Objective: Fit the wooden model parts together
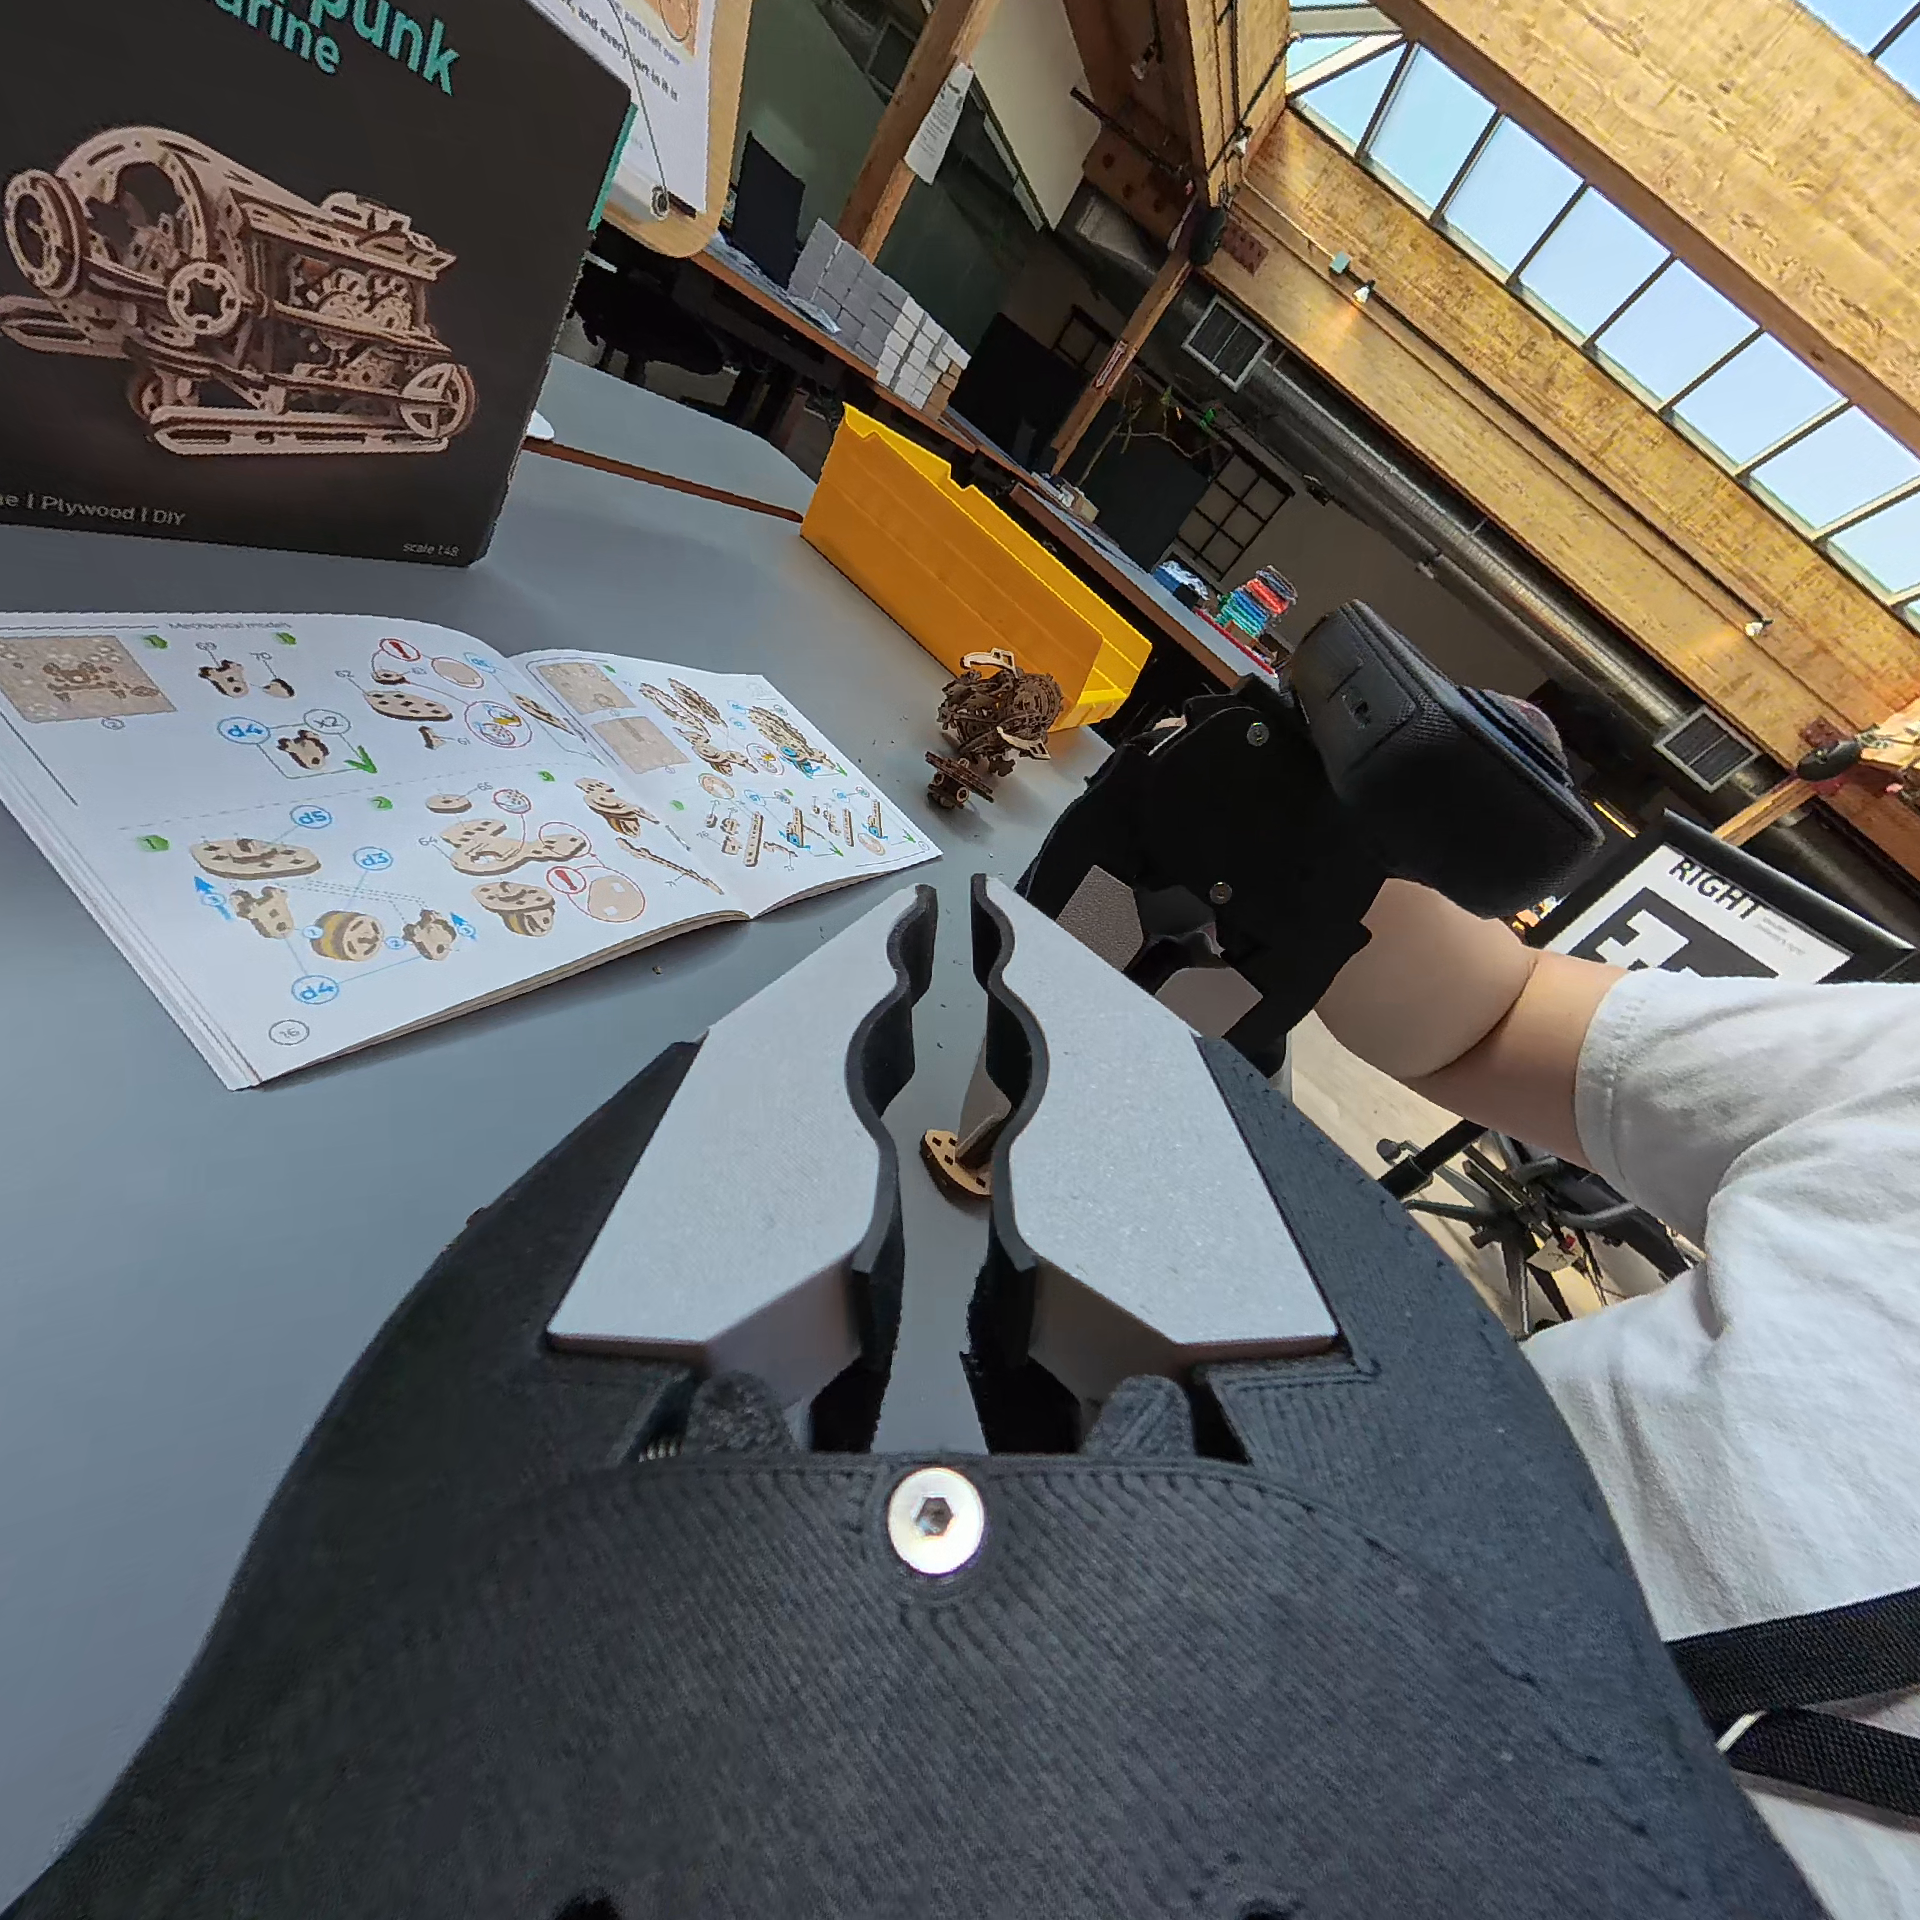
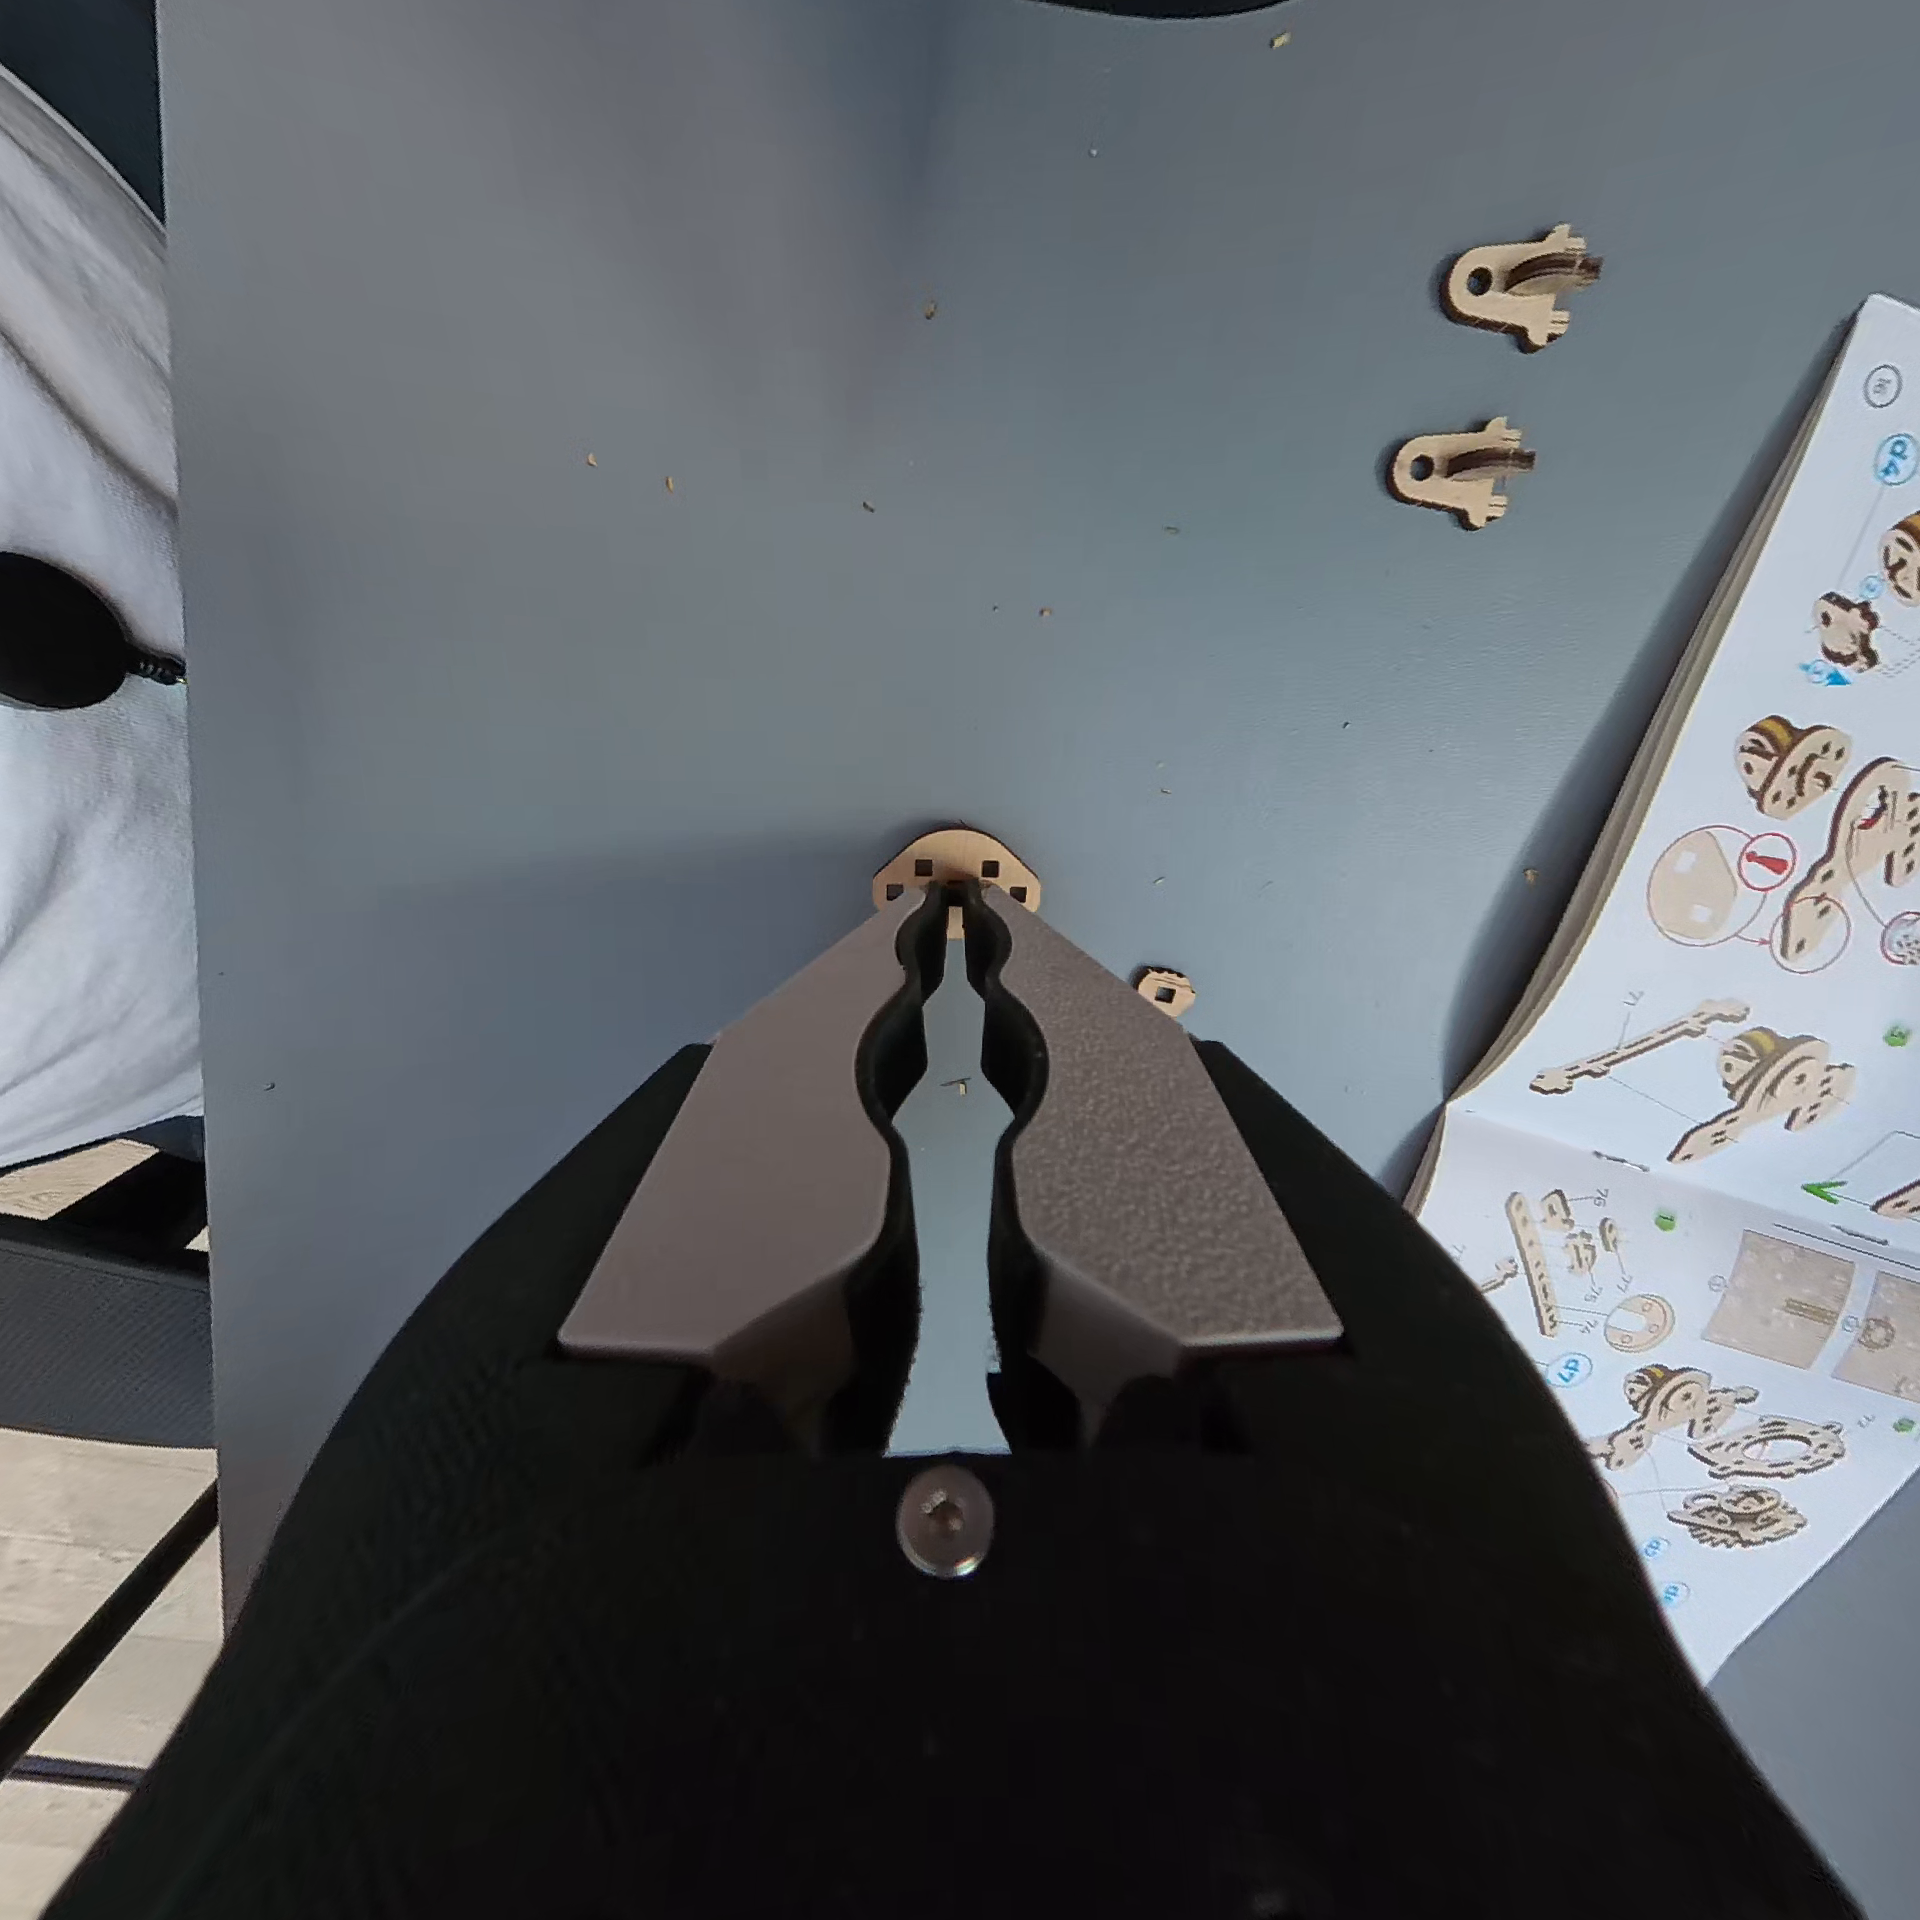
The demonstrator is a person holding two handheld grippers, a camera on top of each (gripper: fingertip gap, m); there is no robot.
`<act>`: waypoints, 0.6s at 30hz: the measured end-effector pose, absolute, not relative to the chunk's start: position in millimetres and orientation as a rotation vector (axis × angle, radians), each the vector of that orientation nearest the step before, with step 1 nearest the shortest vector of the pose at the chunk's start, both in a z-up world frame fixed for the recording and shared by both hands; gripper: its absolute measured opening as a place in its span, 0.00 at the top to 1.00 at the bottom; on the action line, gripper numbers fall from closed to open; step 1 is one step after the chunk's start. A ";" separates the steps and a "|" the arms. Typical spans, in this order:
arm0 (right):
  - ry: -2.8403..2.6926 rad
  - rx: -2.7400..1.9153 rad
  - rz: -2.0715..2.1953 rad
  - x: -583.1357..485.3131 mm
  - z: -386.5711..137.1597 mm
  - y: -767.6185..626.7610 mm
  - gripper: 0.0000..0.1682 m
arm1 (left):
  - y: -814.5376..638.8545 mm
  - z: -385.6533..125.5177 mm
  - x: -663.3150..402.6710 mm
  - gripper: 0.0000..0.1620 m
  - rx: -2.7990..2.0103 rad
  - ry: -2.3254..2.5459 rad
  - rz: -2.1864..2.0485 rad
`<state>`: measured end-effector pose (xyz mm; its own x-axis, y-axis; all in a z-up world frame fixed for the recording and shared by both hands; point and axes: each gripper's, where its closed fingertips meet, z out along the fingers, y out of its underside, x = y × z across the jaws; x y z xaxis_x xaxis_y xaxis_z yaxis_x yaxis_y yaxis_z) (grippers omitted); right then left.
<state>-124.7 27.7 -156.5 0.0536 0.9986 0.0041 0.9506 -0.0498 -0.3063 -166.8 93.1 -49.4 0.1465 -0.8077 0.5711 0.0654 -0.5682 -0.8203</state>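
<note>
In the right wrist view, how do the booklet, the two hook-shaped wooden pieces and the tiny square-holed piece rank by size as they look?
Largest to smallest:
1. Open booklet, though cut off by the frame.
2. The two hook-shaped pieces and: too alike to rank; the upper looks barely larger.
3. Tiny square-holed piece, partly hidden behind the gripper.

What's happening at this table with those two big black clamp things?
A person is building a wooden model kit with a pair of hand-held tongs. The right tongs are closed on a small flat wooden disc with square holes, at the grey table. The left tongs hang nearly closed above it, holding nothing. Two small bracket pieces, an open instruction booklet, the kit box and a part-built model lie around.
</note>
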 end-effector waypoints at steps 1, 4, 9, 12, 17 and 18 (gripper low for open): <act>-2.013 -2.087 0.283 -124.2 -156.3 27.4 0.98 | 93.4 -49.5 -166.9 0.97 -1.695 0.719 -1.513; -2.019 -2.044 0.264 -126.9 -141.8 27.7 0.98 | 95.0 -49.0 -168.4 0.97 -1.692 0.708 -1.510; -2.030 -2.076 0.245 -128.3 -154.3 28.8 0.99 | 95.7 -47.8 -169.2 0.97 -1.687 0.700 -1.513; -2.087 -2.071 0.086 -112.4 -144.1 30.7 0.98 | 95.1 -48.5 -168.9 0.98 -1.688 0.708 -1.507; -2.100 -2.089 0.148 -116.2 -149.6 21.7 0.98 | 95.3 -46.4 -169.8 0.98 -1.679 0.705 -1.507; -2.083 -2.091 0.101 -112.5 -144.0 25.6 0.98 | 95.6 -46.1 -170.4 0.98 -1.677 0.702 -1.506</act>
<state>-112.5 25.6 -144.0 0.0113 0.9964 0.0839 0.9836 0.0041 -0.1801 -170.4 95.6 -46.1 0.1528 -0.8105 0.5654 0.0878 -0.5587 -0.8247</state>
